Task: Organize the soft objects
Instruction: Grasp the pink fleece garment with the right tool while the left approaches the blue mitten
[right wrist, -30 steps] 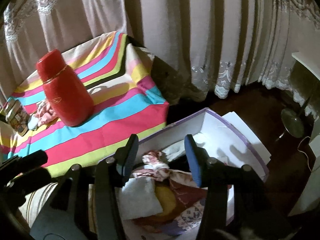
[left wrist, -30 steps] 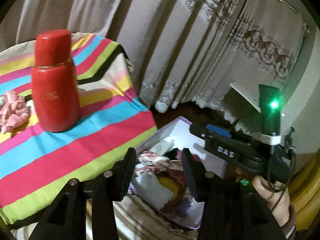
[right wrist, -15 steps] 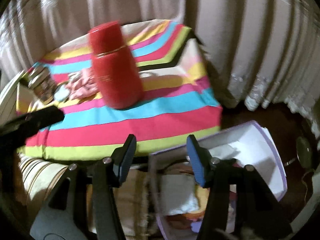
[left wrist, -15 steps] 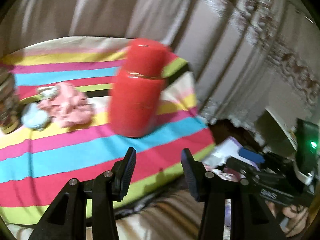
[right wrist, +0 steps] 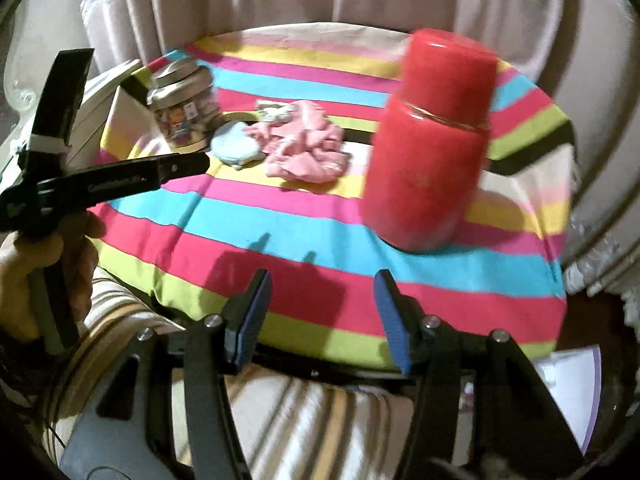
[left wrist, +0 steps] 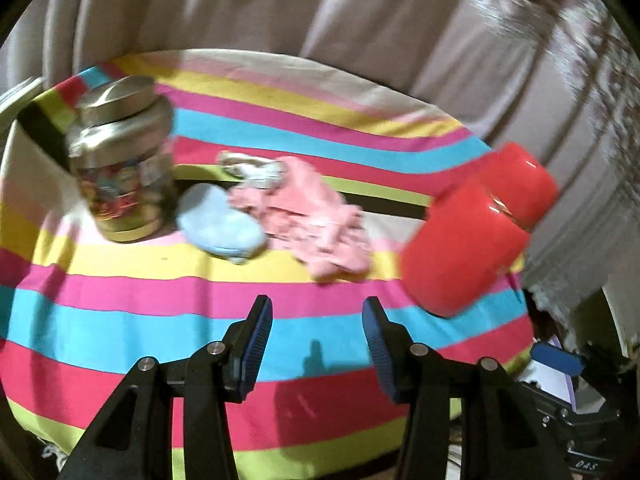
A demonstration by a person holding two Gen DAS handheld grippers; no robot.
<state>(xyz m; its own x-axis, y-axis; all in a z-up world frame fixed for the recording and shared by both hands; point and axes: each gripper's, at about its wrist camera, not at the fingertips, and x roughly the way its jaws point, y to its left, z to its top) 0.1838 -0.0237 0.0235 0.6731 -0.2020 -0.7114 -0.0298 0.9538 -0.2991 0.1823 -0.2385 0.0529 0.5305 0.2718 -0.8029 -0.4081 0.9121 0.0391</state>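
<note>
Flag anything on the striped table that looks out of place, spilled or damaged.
Nothing looks spilled or broken. The untidy part is a loose heap: a crumpled pink cloth, a light blue sock and a small whitish piece between the silver-lidded jar and the red flask, both upright.

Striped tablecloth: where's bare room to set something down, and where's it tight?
Free: the near half of the striped tablecloth, from the front edge up to the soft pile, left of the red flask. Crowded: the far left, where jar, blue sock and pink cloth bunch together.
</note>
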